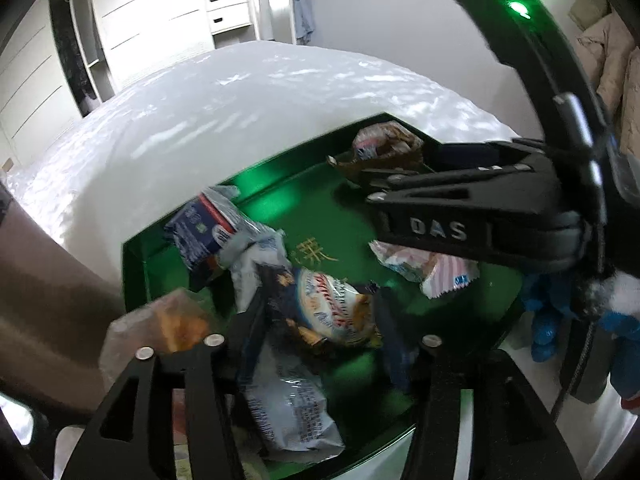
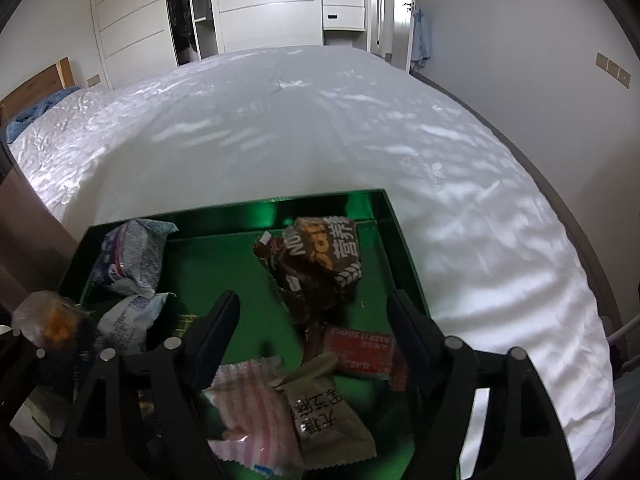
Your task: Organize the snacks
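- Left claw (image 1: 320,344): jaws spread, nothing pinched. A round white, orange and dark snack packet (image 1: 334,310) lies loose between its fingertips, on the floor of the green tray (image 1: 492,300).
- Under that packet, toward the near tray edge: a silvery-blue printed packet (image 1: 292,408), lying flat.
- Just outside the left finger, at the tray's near-left corner: a clear bag with orange pieces (image 1: 168,324); blurred, and I cannot tell whether it touches the finger.
- Far-left corner of the tray: a blue and white packet (image 1: 204,230), tilted against the wall.
- Right claw (image 2: 316,332): jaws spread wide, pads pressing on nothing. Seen from the left wrist, it reaches in over the tray's right side.
- Between and just ahead of the right fingers: a brown packet with a wheat mark (image 2: 316,264), standing crumpled on the tray floor toward the far wall.
- Below it, toward the near edge: a red bar wrapper (image 2: 360,354), an olive-grey sachet with dark characters (image 2: 328,412), and a pink striped packet (image 2: 248,412); the sachet overlaps the pink one.
- Tray itself sits on a white bed (image 2: 320,128), at the bed's near edge.
- Beyond the bed from the tray: a white wardrobe (image 2: 264,4) with drawers.
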{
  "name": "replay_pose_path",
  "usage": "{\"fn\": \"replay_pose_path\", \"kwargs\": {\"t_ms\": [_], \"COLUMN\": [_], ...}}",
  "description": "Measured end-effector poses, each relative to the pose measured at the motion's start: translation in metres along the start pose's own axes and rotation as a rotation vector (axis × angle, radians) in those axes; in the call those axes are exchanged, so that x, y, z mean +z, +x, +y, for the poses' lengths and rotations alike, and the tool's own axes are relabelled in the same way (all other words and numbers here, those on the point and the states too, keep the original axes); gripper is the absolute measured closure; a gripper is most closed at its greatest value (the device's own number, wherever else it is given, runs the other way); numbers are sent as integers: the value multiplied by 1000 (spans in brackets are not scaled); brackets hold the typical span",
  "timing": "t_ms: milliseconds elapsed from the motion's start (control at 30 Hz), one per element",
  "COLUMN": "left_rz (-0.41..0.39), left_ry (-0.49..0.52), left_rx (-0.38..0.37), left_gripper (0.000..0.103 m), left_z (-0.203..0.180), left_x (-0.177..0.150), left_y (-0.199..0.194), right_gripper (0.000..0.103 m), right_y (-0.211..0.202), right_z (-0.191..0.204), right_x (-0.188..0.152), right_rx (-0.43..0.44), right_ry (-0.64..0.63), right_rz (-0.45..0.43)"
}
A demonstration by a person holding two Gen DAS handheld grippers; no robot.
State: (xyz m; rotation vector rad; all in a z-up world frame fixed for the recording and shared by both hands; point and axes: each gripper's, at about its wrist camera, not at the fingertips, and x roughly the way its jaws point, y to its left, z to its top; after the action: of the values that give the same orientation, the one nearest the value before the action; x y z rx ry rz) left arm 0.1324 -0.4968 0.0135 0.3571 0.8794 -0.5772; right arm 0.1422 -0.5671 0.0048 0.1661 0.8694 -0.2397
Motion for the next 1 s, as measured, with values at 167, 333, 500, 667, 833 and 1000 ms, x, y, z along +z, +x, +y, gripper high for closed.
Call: {"fn": "replay_pose_path", "kwargs": {"t_ms": [167, 333, 500, 667, 833, 1000], "left_rz": [-20, -32, -48, -65, -98, -130], "left_ry": [-9, -15, -19, -27, -19, -26], "left_rx": [3, 3, -3, -9, -11, -5], "left_gripper": [44, 37, 35, 35, 35, 35], "left_z": [3, 4, 6, 11, 14, 24], "left_x": [5, 7, 5, 2, -2, -8], "left_y": [-14, -25, -41, -65, -98, -132], "right_gripper": [0, 0, 0, 0, 0, 0], "right_y": [-13, -27, -41, -62, -92, -130], "right_z": [0, -1, -3, -3, -4, -1], "right_x": [2, 3, 3, 3, 1, -2], "right_rx": [-6, -14, -20, -31, -66, -111], "right_ry": [5, 10, 28, 49, 62, 60], "right_rz": [-16, -29, -50, -90, -127, -159]}}
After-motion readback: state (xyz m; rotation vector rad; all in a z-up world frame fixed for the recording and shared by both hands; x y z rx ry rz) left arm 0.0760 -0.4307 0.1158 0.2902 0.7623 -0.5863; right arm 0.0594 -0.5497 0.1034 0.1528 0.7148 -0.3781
